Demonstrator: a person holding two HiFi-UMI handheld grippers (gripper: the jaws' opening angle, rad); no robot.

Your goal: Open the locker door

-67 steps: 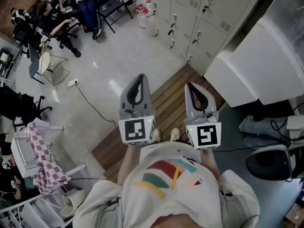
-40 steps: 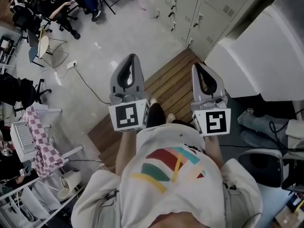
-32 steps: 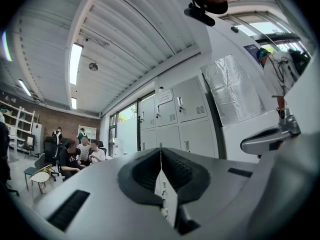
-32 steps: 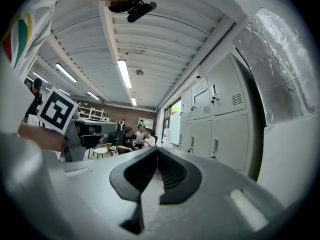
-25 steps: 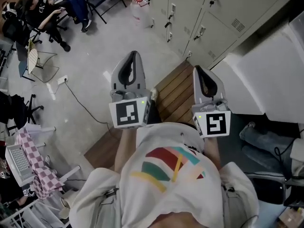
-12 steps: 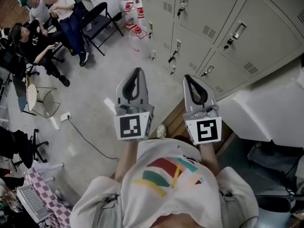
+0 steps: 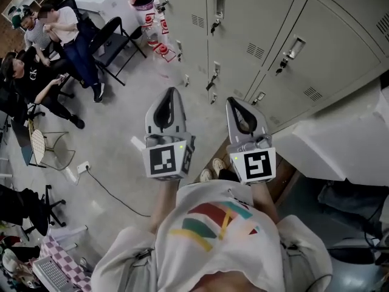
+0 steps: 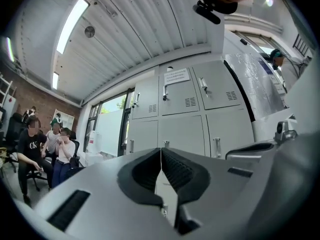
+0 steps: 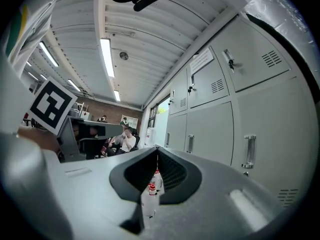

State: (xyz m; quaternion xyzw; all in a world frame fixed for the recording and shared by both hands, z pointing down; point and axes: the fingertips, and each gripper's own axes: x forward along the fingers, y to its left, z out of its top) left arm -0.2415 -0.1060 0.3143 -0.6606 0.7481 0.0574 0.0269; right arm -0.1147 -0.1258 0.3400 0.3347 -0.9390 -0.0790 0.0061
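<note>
Head view: L gripper [image 7: 171, 93] & R gripper [image 7: 233, 102], both closed tight, empty; lockers [image 7: 255, 17] at 12 o'clock.

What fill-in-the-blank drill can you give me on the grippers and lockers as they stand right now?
1. The left gripper has its jaws ____, with nothing between them.
2. The right gripper holds ____.
3. Every locker door in the head view is ____.
4. The seated people are on that view's ____ side.

Missing words: shut; nothing; closed; left.
</note>
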